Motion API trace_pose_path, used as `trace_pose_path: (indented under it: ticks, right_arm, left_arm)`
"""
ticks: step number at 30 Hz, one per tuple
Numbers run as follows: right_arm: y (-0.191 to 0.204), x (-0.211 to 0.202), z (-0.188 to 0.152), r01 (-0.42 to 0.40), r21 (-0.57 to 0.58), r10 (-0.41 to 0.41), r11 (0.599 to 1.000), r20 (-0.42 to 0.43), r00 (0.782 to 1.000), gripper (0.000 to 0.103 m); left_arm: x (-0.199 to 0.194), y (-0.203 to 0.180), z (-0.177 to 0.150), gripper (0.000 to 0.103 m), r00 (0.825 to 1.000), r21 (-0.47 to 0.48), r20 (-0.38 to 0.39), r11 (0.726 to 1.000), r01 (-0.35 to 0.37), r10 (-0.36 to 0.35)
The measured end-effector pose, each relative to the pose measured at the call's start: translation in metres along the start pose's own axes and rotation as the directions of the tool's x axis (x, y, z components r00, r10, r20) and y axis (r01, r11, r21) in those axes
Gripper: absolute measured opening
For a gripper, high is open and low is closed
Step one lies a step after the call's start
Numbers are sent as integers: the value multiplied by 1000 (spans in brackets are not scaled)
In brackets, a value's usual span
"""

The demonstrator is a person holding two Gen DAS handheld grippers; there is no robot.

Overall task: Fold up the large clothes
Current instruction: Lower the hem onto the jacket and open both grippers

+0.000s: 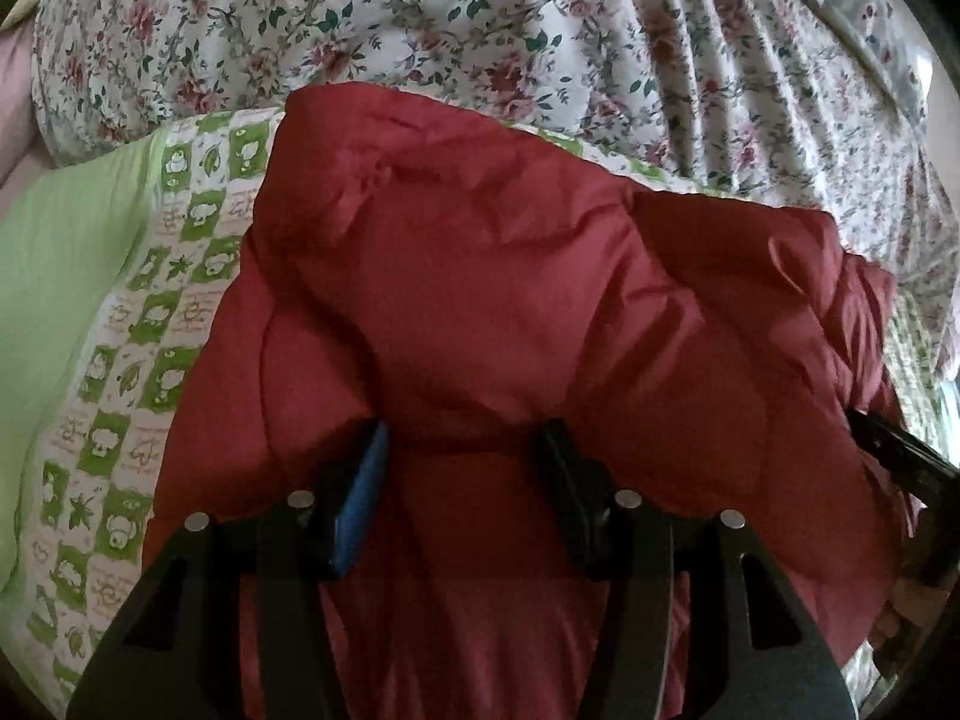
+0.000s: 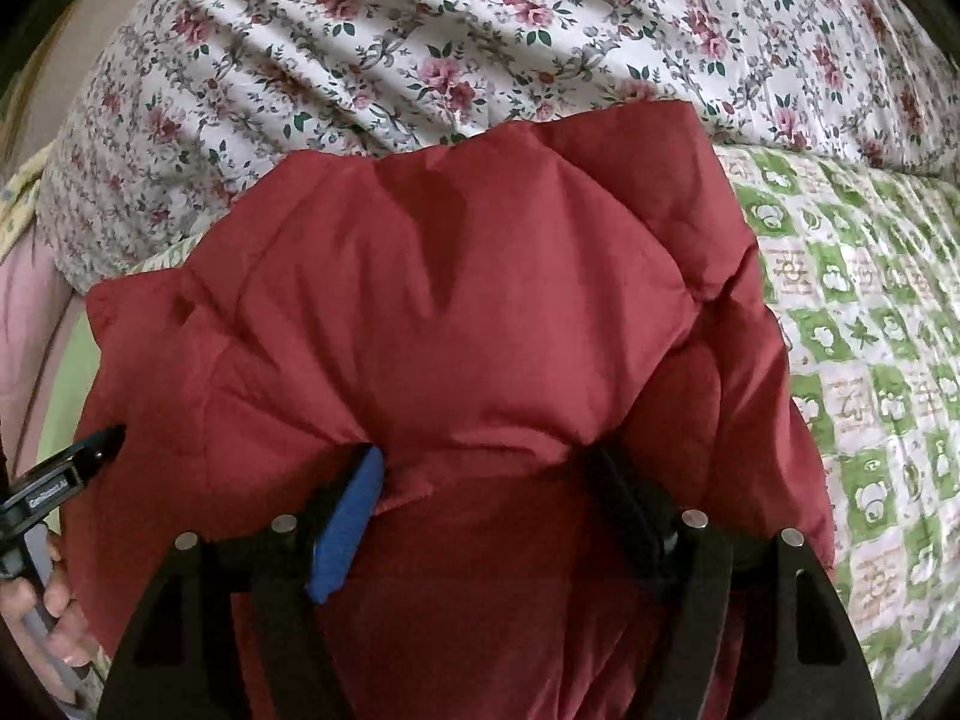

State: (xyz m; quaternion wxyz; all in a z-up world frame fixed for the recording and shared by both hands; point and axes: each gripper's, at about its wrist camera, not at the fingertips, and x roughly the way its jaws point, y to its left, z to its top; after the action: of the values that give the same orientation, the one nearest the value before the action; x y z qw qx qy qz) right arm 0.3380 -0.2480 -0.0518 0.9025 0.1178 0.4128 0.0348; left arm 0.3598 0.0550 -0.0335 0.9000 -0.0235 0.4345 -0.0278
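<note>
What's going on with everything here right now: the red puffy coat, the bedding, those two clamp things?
red padded jacket: bunched and puffy, lying on the bed, a fold between each gripper's jaws.
left gripper: jaws partly apart, pressing a ridge of jacket fabric.
right gripper: jaws wider apart, jacket fabric between them; firm grip unclear.
floral quilt: rumpled, behind the jacket.
green patterned sheet: spread flat under the jacket.
</note>
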Motion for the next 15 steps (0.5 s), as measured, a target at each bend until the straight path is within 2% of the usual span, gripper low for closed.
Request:
trace_pose_path:
  ticks: [4, 9, 15]
  right_arm:
    - [-1, 2, 0, -3, 0, 3, 1000, 1, 1000, 75]
    - [-5, 1, 3, -15, 11, 15, 1000, 8, 1000, 75]
    - [0, -24, -2, -10, 2, 10, 1000, 36, 999, 75]
  left_arm:
    - [5, -3, 0, 53, 1000, 15, 0, 1000, -19, 19]
    - [4, 0, 1, 53, 1000, 14, -2, 1000, -7, 7]
    - [2, 0, 2, 53, 1000, 21, -15, 1000, -4, 5]
